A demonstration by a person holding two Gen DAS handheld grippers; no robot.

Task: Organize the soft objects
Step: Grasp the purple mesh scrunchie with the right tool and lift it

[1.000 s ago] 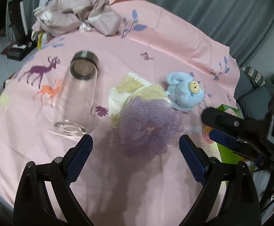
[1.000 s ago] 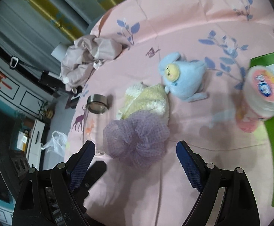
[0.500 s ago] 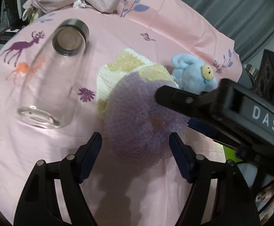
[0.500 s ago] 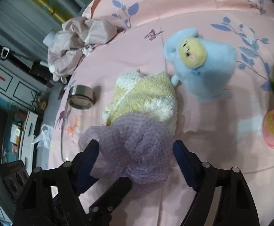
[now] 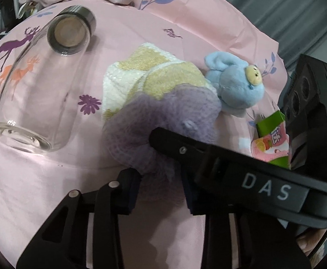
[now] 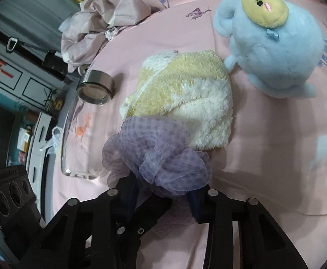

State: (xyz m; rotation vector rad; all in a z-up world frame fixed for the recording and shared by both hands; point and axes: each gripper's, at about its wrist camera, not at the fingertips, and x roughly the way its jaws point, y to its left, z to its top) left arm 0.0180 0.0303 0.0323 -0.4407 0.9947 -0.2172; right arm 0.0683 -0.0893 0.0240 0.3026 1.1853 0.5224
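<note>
Covering the table, a pink printed cloth; grey curtain behind

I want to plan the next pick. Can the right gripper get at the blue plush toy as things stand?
Probably not yet: the right gripper is closing on the purple mesh pouf. The blue plush toy lies uncovered beyond the yellow towel.

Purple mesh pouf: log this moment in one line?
purple mesh pouf | left hand-held gripper closing on it | right hand-held gripper closing on it | resting against yellow towel
</note>
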